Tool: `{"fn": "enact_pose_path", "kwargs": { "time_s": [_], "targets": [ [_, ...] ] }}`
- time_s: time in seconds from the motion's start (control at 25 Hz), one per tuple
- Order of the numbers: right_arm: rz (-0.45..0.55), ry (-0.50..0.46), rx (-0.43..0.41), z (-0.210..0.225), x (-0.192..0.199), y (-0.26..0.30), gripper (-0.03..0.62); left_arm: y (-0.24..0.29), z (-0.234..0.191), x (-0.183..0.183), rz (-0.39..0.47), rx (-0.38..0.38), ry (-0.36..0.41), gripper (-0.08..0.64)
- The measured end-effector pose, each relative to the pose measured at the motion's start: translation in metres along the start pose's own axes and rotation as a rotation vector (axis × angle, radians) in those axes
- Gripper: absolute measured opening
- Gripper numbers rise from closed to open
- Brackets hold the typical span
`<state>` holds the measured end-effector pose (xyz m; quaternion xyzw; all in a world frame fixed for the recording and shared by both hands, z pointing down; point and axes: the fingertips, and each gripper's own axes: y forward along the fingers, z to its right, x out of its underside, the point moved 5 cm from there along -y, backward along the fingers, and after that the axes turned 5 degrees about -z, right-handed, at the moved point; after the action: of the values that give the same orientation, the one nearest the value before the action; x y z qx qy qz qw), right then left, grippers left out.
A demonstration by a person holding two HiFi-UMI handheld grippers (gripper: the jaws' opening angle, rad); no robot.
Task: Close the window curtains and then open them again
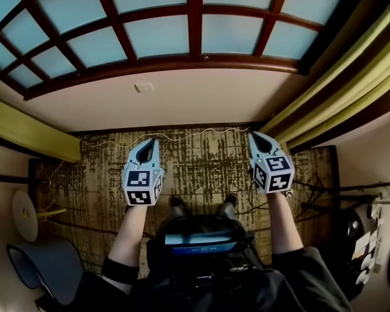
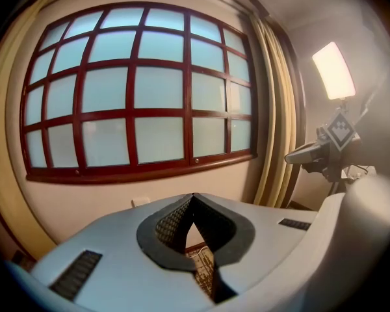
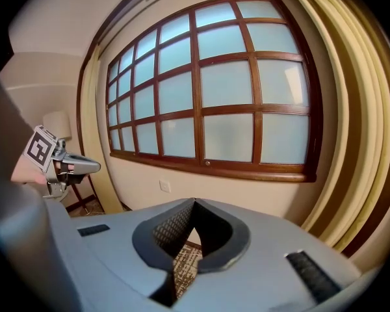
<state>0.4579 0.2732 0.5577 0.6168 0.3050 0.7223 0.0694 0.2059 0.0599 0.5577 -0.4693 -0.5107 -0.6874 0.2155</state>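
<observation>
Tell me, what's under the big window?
A plain cream wall with a small white plate on it, then a thin cord along the patterned carpet. The yellow curtains cover the wall's far ends, so nothing shows there.

The window frame (image 1: 194,18) is reddish-brown wood with a glossy varnish, and its panes (image 1: 159,34) are frosted glass, milky and matt. The curtain (image 1: 338,90) at the right of the head view is yellow-green cloth hanging in soft folds. The wall (image 1: 182,99) below the window looks smooth and matt. The carpet (image 1: 201,164) is rough and woven. The left gripper (image 2: 193,197) and right gripper (image 3: 194,202) have matt grey plastic shells, and their jaws are lined with black, finely gridded pads.
</observation>
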Motion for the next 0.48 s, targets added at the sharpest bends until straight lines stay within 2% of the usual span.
{"fn": "enact_pose_path", "kwargs": {
  "time_s": [0.48],
  "targets": [
    [0.001, -0.002, -0.011, 0.008, -0.002, -0.005, 0.012, 0.005, 0.012, -0.005, -0.016, 0.018, 0.013, -0.012]
  ]
}}
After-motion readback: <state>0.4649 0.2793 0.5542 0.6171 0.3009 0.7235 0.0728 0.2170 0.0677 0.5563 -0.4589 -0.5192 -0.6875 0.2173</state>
